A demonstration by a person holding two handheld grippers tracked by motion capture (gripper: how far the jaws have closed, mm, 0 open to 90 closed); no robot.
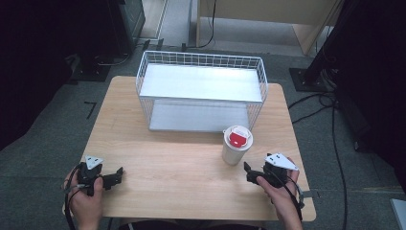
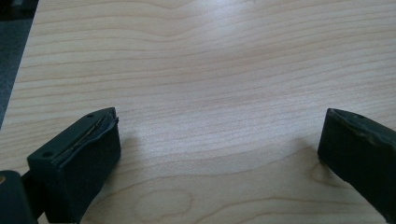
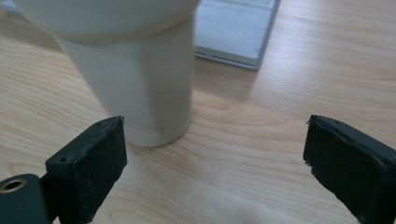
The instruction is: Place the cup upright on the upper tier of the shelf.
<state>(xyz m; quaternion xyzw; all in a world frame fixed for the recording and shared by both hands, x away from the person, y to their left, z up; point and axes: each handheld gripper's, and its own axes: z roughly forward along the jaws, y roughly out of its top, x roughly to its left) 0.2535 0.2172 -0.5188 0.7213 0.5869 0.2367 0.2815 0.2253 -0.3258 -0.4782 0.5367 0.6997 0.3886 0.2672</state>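
A white tumbler [image 1: 235,147] with a red flap on its lid stands upright on the wooden table [image 1: 182,163], just in front of the wire rack. My right gripper [image 1: 249,171] is held low at the front right, a short way from the tumbler, its jaws wide apart and empty. In the right gripper view the tumbler [image 3: 135,79] rises close ahead, left of centre, beyond the open gripper [image 3: 215,158]. My left gripper [image 1: 116,175] rests at the front left, open over bare wood; the left gripper view shows the gripper [image 2: 219,149] with nothing between its pads.
A white wire rack [image 1: 201,91] with two flat shelves stands at the back middle of the table; its lower shelf edge [image 3: 238,32] shows behind the tumbler. Dark stands and cables lie on the floor around the table.
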